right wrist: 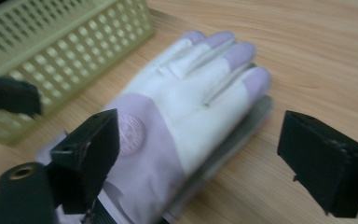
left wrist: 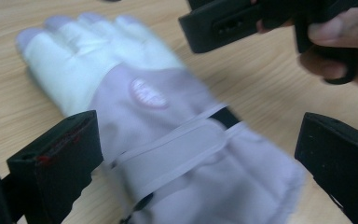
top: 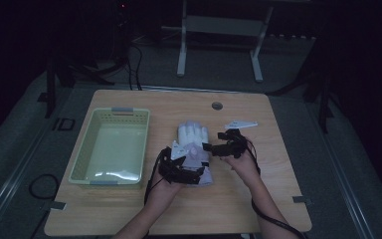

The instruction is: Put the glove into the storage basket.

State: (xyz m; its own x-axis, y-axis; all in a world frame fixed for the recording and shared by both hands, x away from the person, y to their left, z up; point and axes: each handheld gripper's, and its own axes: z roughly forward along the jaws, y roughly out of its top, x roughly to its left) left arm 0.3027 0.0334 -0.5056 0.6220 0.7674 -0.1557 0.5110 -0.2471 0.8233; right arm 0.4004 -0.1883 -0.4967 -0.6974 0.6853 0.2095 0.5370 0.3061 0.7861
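Observation:
A glove [top: 193,135] with white fingers and a lilac body lies flat in the middle of the wooden table [top: 283,129], fingers pointing away from the person. My left gripper [top: 186,167] is at its cuff end. In the left gripper view it [left wrist: 196,135] stands open, its jaws on either side of the strapped cuff of the glove [left wrist: 168,140]. My right gripper [top: 214,148] reaches in from the glove's right side. It [right wrist: 205,140] is also open, jaws straddling the glove [right wrist: 191,98] near its fingers. Whether either touches the glove is unclear.
A pale green perforated basket [top: 87,144] stands empty to the left of the glove; its wall [right wrist: 60,42] is close by in the right gripper view. A round cable hole [top: 217,105] sits near the table's far edge. A white desk frame [top: 181,50] stands on the floor beyond.

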